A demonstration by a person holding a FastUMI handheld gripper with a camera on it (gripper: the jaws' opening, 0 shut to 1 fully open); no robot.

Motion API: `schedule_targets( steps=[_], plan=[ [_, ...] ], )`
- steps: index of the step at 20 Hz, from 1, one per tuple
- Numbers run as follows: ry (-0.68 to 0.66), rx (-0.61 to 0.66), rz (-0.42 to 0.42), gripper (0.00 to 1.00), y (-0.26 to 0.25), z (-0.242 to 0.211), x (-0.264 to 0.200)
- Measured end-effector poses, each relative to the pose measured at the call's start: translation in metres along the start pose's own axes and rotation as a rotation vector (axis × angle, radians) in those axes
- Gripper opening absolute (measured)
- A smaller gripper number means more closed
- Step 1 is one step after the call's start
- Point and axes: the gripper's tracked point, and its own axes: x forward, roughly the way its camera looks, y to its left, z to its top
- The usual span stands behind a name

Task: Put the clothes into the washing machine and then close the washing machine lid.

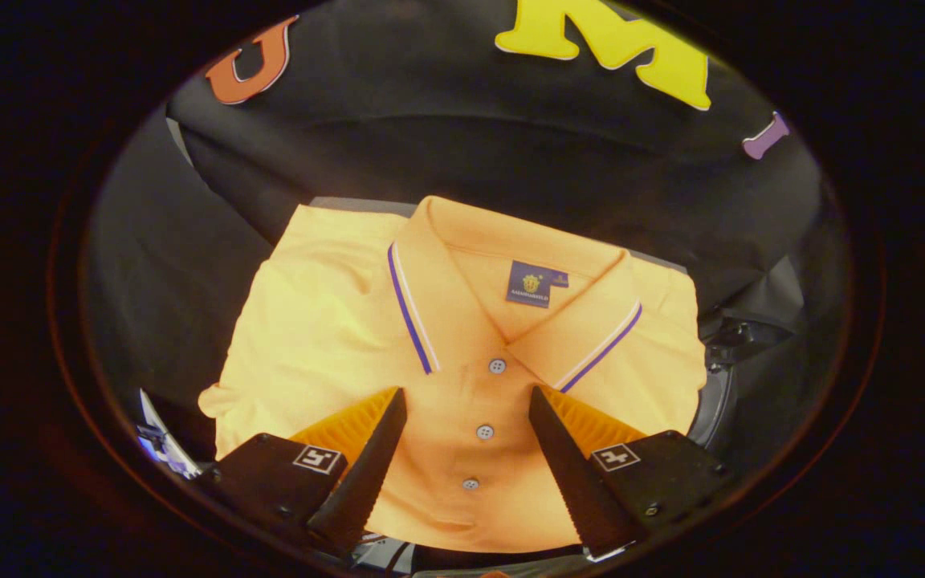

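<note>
Folded orange polo shirt [462, 337] lies flat, button placket between the spread fingers of the open gripper [466, 397] above it.

Folded polo shirt [462, 353] spread below parted fingers [366, 457], unobstructed.

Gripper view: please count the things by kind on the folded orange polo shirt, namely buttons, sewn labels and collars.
Small grey buttons on the folded orange polo shirt: 3
Dark blue sewn label: 1
Striped-edge collar: 1
Total: 5
The gripper is open, its fingers on either side of the lower buttons.
</note>
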Motion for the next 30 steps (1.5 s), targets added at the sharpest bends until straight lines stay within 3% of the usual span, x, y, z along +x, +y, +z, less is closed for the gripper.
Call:
schedule_targets(
  steps=[9, 13, 14, 20, 24, 30],
  plan=[
    [0.087, 0.001, 0.004, 0.96, -0.001, -0.001, 0.000],
    [0.096, -0.045, 0.023, 0.78, -0.008, -0.002, -0.002],
    [0.095, -0.036, 0.022, 0.65, -0.013, -0.001, -0.001],
    [0.080, -0.006, 0.068, 0.19, -0.024, -0.001, -0.002],
    [0.090, 0.005, 0.090, 0.10, -0.029, 0.001, -0.004],
    [0.077, 0.101, 0.166, 0.08, -0.031, 0.006, -0.016]
  ],
)
